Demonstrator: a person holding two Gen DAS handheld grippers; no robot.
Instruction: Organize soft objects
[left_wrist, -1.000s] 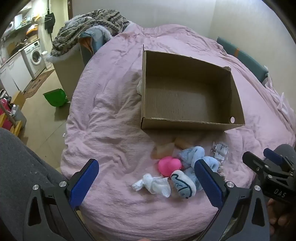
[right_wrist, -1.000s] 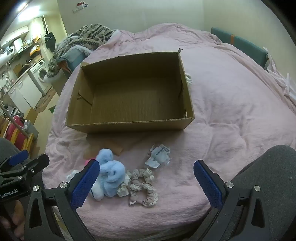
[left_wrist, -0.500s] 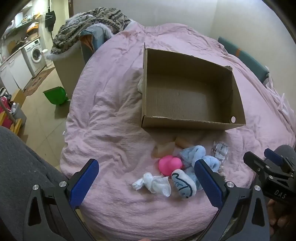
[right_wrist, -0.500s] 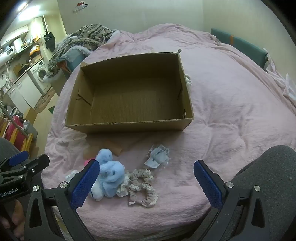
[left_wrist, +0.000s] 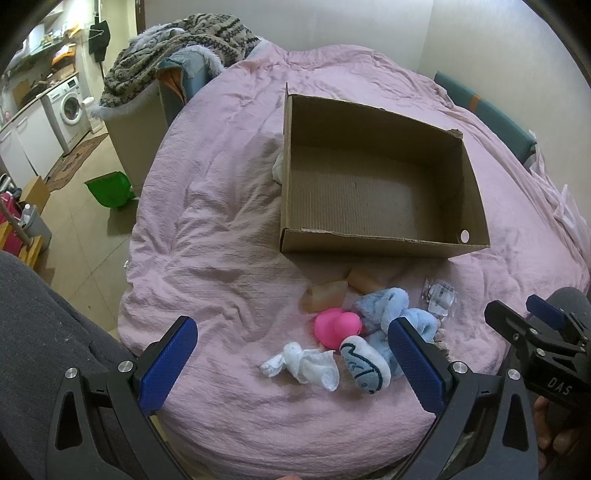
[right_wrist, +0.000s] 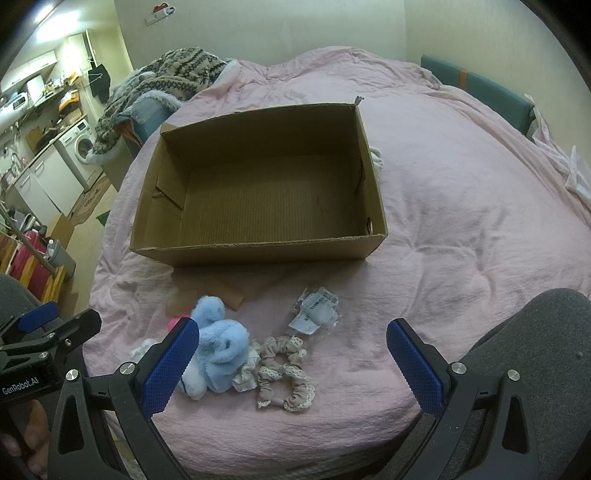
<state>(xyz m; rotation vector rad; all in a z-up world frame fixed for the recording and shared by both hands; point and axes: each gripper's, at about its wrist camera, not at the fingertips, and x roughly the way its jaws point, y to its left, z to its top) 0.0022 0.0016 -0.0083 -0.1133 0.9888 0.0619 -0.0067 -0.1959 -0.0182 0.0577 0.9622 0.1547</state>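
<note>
An empty cardboard box (left_wrist: 376, 242) (right_wrist: 258, 251) sits open on the pink bed. In front of it lies a pile of soft things: a blue plush toy (left_wrist: 388, 310) (right_wrist: 221, 343), a pink ball (left_wrist: 338, 326), a white sock (left_wrist: 306, 367), a white-and-blue slipper toy (left_wrist: 364, 367), beige scrunchies (right_wrist: 286, 373) and a clear plastic packet (left_wrist: 439, 295) (right_wrist: 314, 310). My left gripper (left_wrist: 291, 363) is open and empty, held above the near side of the pile. My right gripper (right_wrist: 291, 360) is open and empty above the scrunchies.
The pink quilt (left_wrist: 221, 221) covers the whole bed. A pile of clothes on a bin (left_wrist: 173, 70) stands at the far left. A green dustpan (left_wrist: 110, 190) lies on the floor left of the bed. Grey-clad knees frame both views.
The left wrist view has crept slightly forward, so the box and pile sit a little lower. The right gripper has barely moved. Both stay open.
</note>
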